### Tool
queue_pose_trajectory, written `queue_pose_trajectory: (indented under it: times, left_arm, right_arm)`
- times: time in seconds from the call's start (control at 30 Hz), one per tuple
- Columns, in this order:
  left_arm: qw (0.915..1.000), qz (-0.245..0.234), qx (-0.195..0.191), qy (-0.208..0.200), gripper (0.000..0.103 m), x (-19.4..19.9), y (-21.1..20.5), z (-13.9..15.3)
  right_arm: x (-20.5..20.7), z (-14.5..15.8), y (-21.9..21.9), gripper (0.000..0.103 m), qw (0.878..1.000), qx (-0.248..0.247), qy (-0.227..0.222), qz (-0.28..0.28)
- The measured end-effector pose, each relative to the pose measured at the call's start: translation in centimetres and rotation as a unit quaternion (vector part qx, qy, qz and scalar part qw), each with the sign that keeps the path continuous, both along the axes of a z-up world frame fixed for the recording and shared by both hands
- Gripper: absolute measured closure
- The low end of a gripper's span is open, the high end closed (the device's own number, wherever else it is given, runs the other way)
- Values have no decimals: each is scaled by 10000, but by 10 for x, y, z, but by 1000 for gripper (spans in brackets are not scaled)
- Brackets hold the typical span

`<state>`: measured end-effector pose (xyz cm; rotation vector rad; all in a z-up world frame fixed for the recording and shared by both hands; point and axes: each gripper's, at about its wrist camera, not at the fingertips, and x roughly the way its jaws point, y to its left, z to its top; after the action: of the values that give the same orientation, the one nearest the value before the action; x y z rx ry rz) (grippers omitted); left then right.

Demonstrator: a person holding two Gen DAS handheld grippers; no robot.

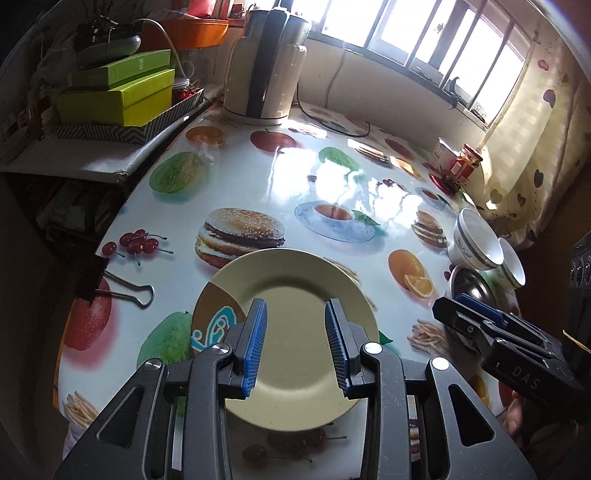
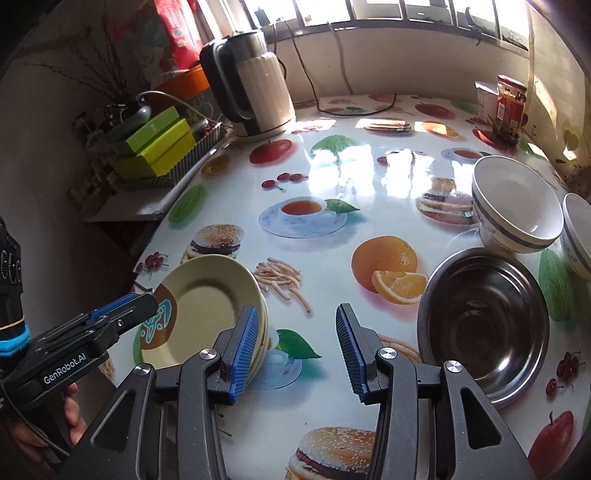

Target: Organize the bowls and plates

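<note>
Hovering both grippers now: left gripper (image 1: 295, 343) fingers apart over the cream plate stack (image 2: 207, 310), right gripper (image 2: 295, 354) fingers apart, empty. I'd grab the steel bowl (image 2: 484, 325) by its rim, near the porcelain bowls (image 2: 517, 203) on the surface (image 2: 369, 173).

A glossy tablecloth (image 2: 369, 177) printed with burgers, fruit and tea cups covers the table, and a cream electric kettle (image 2: 255, 85) stands at its far edge beneath the window (image 1: 436, 33), its cord trailing along the wall. A side shelf holds lime-green boxes (image 1: 122, 96) stacked in a zigzag-patterned tray, an orange tub behind them. A red-labelled jar (image 2: 511, 103) stands at the far right, and a black binder clip (image 1: 110, 288) grips the cloth's left edge.
</note>
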<state>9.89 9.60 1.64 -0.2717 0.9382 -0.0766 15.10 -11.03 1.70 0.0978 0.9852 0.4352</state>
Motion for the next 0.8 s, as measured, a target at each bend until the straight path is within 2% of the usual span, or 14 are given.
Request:
queue_pose_trajectory:
  times: [0.37, 0.63, 0.8]
  left_arm:
    - [9961, -869, -152, -13, 69, 32, -62, 5]
    - [9923, -1226, -170, -13, 69, 59, -102, 12]
    - [9897, -1423, -146, -10, 69, 76, -127, 14]
  right_arm:
    - [-11, 9, -78, 57, 9946, -39, -203, -1012]
    - [-7, 7, -127, 57, 9862, -55, -186, -1642]
    - [2, 9, -147, 57, 9823, -134, -220, -1853]
